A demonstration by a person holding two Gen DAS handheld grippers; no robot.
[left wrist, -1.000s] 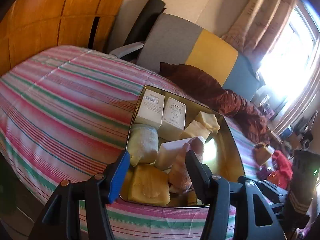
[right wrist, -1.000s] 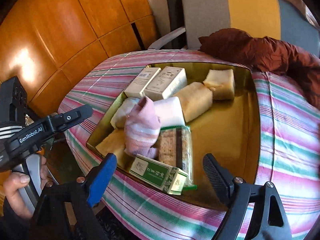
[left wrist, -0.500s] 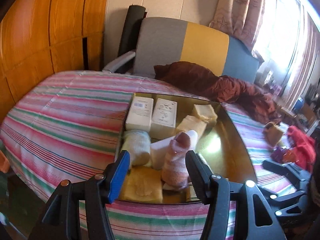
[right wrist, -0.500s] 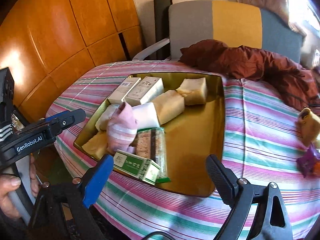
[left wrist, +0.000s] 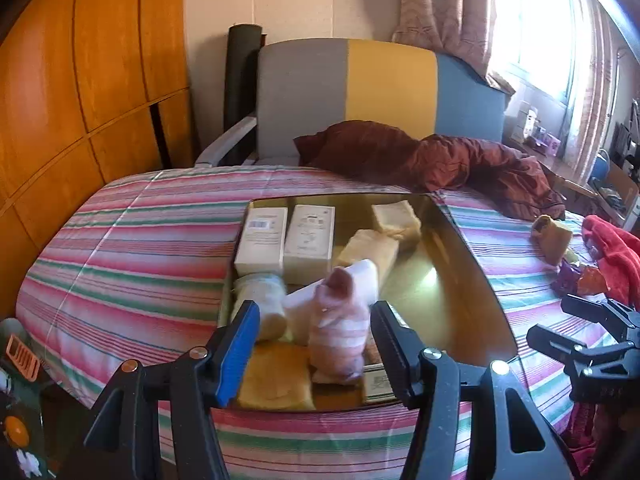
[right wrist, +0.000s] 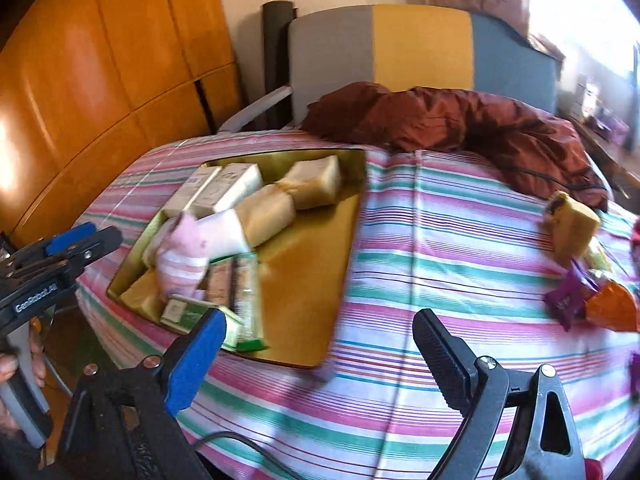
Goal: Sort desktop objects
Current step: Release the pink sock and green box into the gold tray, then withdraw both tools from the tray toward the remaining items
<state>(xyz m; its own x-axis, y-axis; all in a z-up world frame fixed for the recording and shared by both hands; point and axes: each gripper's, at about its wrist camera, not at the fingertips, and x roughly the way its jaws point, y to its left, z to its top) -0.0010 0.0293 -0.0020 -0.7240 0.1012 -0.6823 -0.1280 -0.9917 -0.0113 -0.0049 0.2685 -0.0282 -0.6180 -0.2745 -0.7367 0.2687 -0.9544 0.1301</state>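
A gold tray (left wrist: 452,292) (right wrist: 316,280) lies on the striped tablecloth. It holds two white boxes (left wrist: 284,240), tan sponges (right wrist: 316,180), a pink striped sock (left wrist: 340,328) (right wrist: 180,260), a cracker pack (right wrist: 240,292) and a green box (right wrist: 188,312). My left gripper (left wrist: 314,340) is open and empty above the tray's near edge, with the sock seen between its fingers. My right gripper (right wrist: 320,352) is open and empty, above the cloth by the tray's near right corner. A tan pouch (right wrist: 572,224), a purple packet (right wrist: 564,300) and an orange packet (right wrist: 612,308) lie on the cloth at right.
A dark red jacket (left wrist: 440,160) is heaped at the table's far side before a grey, yellow and blue chair (left wrist: 380,92). Wooden panels (left wrist: 80,80) stand at left. A red cloth (left wrist: 616,252) lies at the far right.
Both grippers have drawn back from the tray and stayed open. The right one has swung right, bringing the pouch and packets on the cloth into view.
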